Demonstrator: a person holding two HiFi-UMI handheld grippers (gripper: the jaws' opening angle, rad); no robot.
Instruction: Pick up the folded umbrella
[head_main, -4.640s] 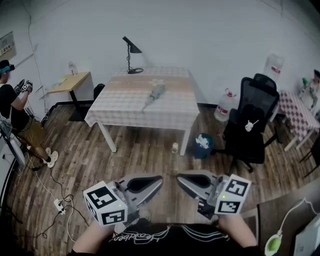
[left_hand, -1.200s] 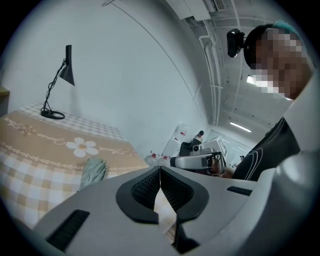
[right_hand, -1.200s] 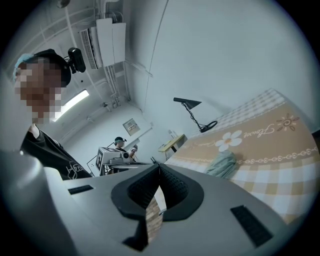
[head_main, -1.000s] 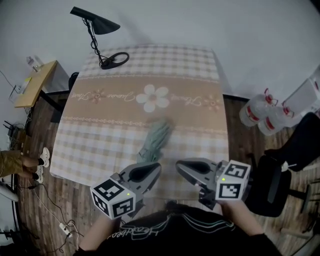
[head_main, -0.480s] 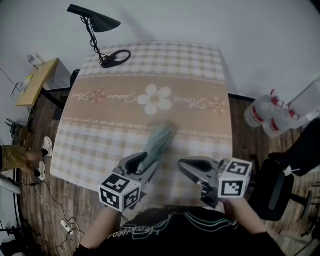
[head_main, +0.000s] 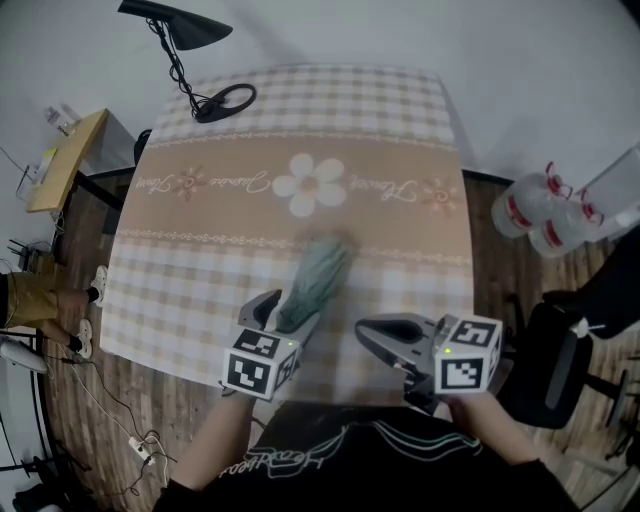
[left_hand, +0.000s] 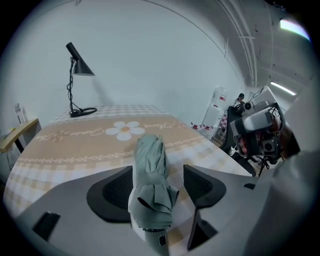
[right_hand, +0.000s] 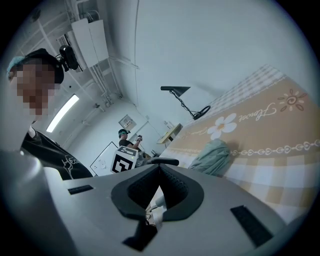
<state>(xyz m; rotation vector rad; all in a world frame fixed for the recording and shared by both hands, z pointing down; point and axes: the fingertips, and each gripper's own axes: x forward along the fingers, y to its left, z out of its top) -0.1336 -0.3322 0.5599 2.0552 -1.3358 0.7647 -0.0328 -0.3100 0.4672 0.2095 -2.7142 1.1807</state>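
The folded grey-green umbrella (head_main: 318, 275) lies on the checked tablecloth (head_main: 200, 290), running from the table's middle toward its near edge. My left gripper (head_main: 285, 306) points down at its near end, and its jaws are opening. In the left gripper view the umbrella (left_hand: 150, 165) lies between the two pads of this gripper (left_hand: 158, 170), with a gap on the right side. My right gripper (head_main: 362, 328) hovers shut over the near edge, to the right of the umbrella. In the right gripper view its tips (right_hand: 160, 166) meet with nothing between them, and the umbrella (right_hand: 212, 155) lies ahead.
A black desk lamp (head_main: 190, 60) stands at the table's far left corner. Water bottles (head_main: 540, 215) and a black office chair (head_main: 590, 330) are on the floor to the right. A small wooden desk (head_main: 60, 160) and a seated person (head_main: 30, 300) are at the left.
My left gripper has gone forward and down over the umbrella's near end, and its jaws have parted around it. The right gripper has sunk a little and stays shut.
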